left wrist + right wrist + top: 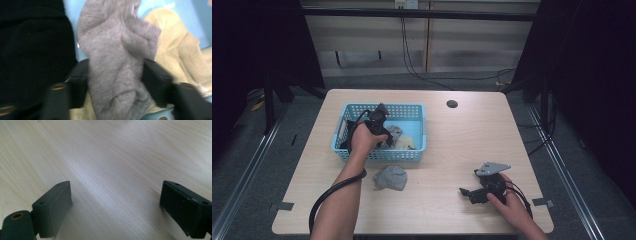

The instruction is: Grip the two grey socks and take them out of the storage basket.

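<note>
Grey knit fills the space between the left gripper's (pixel 115 82) jaws: they are closed onto a grey sock (pixel 117 62) inside the blue basket (pixel 419 111). Crowding it are a black cloth (pixel 32 50) on one side and a cream sock (pixel 182 55) on the other, both touching the grey one. In the high view the left hand (pixel 360 139) reaches over the basket's near wall. A second grey sock (pixel 390 177) lies on the table (pixel 462 145) just in front of the basket. The right gripper (pixel 468 193) rests low near the table's front right corner, jaws spread wide with bare wood between them. A dark round hole (pixel 452 104) sits near the far edge. The table's middle and right side are open.
</note>
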